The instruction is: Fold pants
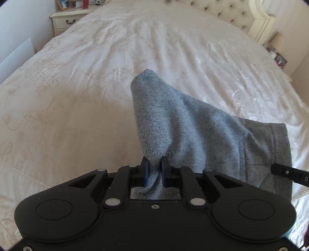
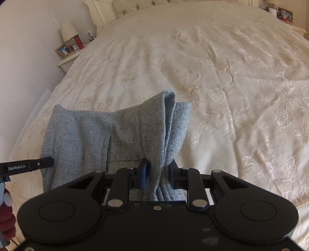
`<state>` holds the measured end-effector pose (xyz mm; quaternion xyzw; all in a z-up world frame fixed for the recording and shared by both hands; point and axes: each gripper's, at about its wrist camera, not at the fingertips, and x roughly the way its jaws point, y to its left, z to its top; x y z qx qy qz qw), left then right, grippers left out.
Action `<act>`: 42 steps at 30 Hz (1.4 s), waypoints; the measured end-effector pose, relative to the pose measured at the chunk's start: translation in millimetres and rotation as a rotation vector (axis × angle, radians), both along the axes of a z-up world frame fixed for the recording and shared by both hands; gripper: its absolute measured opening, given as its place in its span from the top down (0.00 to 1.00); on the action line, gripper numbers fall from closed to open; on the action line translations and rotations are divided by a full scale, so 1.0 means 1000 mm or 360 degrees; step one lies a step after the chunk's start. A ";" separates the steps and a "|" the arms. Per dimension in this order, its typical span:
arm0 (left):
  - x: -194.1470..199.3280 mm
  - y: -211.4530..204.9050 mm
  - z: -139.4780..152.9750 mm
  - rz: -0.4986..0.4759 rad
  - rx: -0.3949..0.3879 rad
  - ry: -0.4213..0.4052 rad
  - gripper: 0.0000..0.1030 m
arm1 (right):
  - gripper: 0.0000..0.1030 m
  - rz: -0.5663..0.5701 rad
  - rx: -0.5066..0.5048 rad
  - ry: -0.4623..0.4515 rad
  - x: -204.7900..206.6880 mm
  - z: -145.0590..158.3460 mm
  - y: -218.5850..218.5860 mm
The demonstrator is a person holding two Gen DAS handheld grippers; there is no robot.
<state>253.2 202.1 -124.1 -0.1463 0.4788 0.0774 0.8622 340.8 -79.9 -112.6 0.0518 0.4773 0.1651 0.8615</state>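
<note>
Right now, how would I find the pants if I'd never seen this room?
Look at the big bed with the cream flowered cover. At its near edge, two black grippers, left and right, hold up bunched cloth. That's the pants: speckled grey-blue, the only dark thing on the pale bed.

Open bedspread (image 2: 222, 77) ahead, nightstand (image 2: 67, 59) and headboard (image 2: 131, 7) perhaps bounding far edges

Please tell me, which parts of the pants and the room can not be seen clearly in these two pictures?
- Left wrist view: the lower pants are hidden by the left claw.
- Right wrist view: the cloth below the right claw is hidden by its body.
- Photo frame: too small to read.
- Both views: legs or waistband cannot be told apart.
</note>
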 end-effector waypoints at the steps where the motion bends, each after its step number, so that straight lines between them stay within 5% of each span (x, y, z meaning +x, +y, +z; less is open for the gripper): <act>1: 0.003 0.003 -0.007 0.0051 0.0062 0.0051 0.82 | 0.72 -0.0042 -0.0122 -0.0005 0.007 -0.006 0.007; 4: -0.003 0.009 -0.013 0.0135 0.0154 0.0069 0.83 | 0.71 -0.0143 -0.0365 -0.0085 0.012 -0.011 0.015; 18: -0.089 -0.035 0.050 0.0233 0.0204 -0.0027 0.77 | 0.66 0.0012 -0.0170 -0.0244 -0.099 0.052 0.012; 23: -0.115 -0.053 0.070 0.0229 0.0148 -0.0065 0.53 | 0.62 0.0017 -0.0137 -0.0283 -0.139 0.077 0.009; 30: -0.144 -0.075 0.095 0.0201 0.0197 -0.0192 0.51 | 0.62 0.0028 -0.0141 -0.0294 -0.173 0.099 0.001; 33: -0.149 -0.085 0.101 0.0176 0.0282 -0.0175 0.44 | 0.62 0.0025 -0.0148 -0.0297 -0.181 0.104 0.000; 42: -0.160 -0.096 0.104 0.0121 0.0284 -0.0127 0.43 | 0.61 -0.0002 -0.0177 -0.0284 -0.197 0.109 -0.004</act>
